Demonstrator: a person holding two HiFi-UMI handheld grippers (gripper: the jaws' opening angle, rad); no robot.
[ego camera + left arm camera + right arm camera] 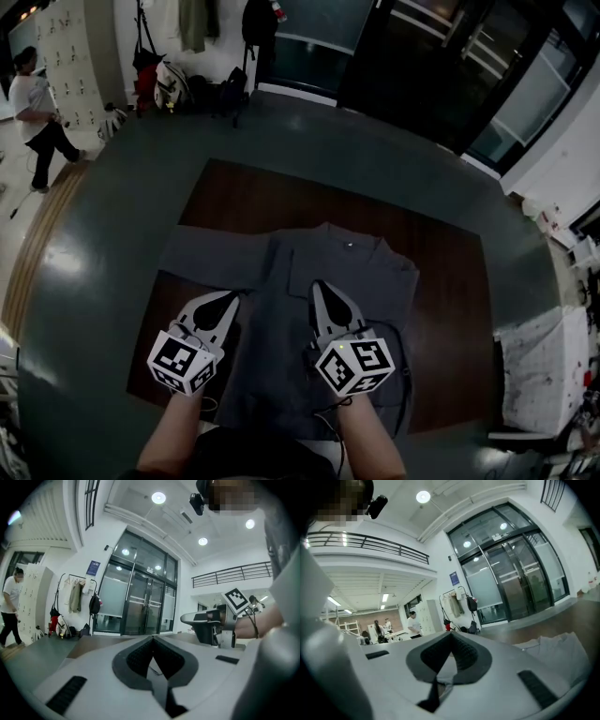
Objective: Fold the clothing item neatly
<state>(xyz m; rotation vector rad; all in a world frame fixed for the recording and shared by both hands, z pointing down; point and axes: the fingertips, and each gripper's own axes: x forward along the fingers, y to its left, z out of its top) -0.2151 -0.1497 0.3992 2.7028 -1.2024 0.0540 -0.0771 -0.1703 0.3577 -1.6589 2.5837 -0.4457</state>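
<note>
A grey T-shirt (375, 272) lies flat on the dark brown table (281, 187), collar away from me and its left sleeve spread out to the side. My left gripper (232, 295) (152, 639) is shut at the left edge of the shirt's body, and a pale crease of cloth shows between its jaws. My right gripper (316, 283) (451, 634) is shut on the shirt's middle, with grey cloth in the gap behind its pads. Part of the shirt (562, 653) lies to its right. The right gripper (183, 618) also shows in the left gripper view.
The table stands on a round dark floor area. A person (37, 112) walks at the far left, near bags and hanging coats (187, 84). A white, stained surface (544, 366) lies off the table's right side. A black cable (405, 375) runs by my right wrist.
</note>
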